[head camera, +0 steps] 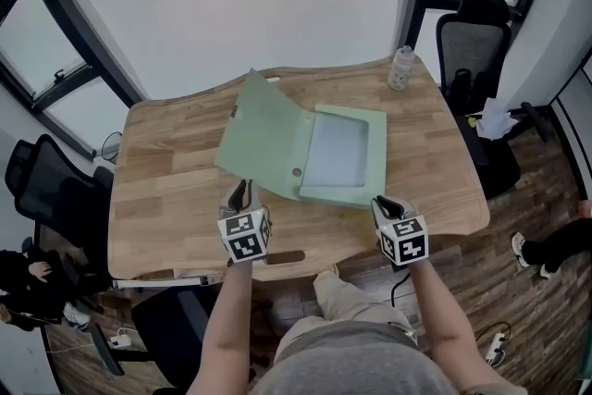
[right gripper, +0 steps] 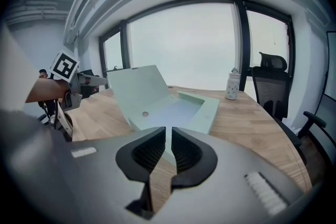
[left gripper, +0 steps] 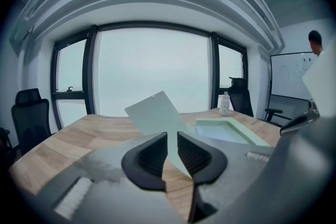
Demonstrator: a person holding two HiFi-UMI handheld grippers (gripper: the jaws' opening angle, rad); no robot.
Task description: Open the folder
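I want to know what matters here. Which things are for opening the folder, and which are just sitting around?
For the job:
green folder, its lid already up
left gripper
right gripper

Just lying about:
bottle at the table's far edge
black chair behind it

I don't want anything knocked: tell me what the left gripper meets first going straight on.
Likely the raised lid, which shows straight ahead through the narrow gap between the jaws of the left gripper. It looks close, though depth is unclear.
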